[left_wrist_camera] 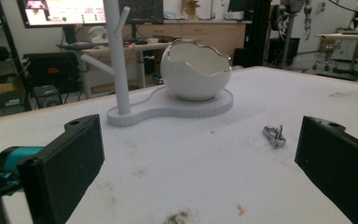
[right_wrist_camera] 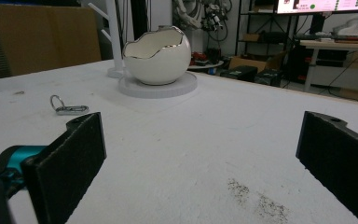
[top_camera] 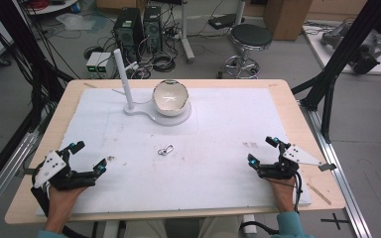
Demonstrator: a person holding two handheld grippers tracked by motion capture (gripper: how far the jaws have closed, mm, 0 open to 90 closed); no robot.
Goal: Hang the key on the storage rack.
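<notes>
A small silver key-ring clasp [top_camera: 165,149] lies flat on the white mat, about mid-table, alone in open space. It's a metal clip with a round ring at one end [right_wrist_camera: 67,108], resting on its side, well apart from anything else, untouched [left_wrist_camera: 275,136].

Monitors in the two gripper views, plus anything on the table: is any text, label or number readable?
None is readable.
Monitor, left gripper view: coloured fields, text blurred.
Monitor, right gripper view: too small to read.
White mat, bowl, key clip: no print.
</notes>
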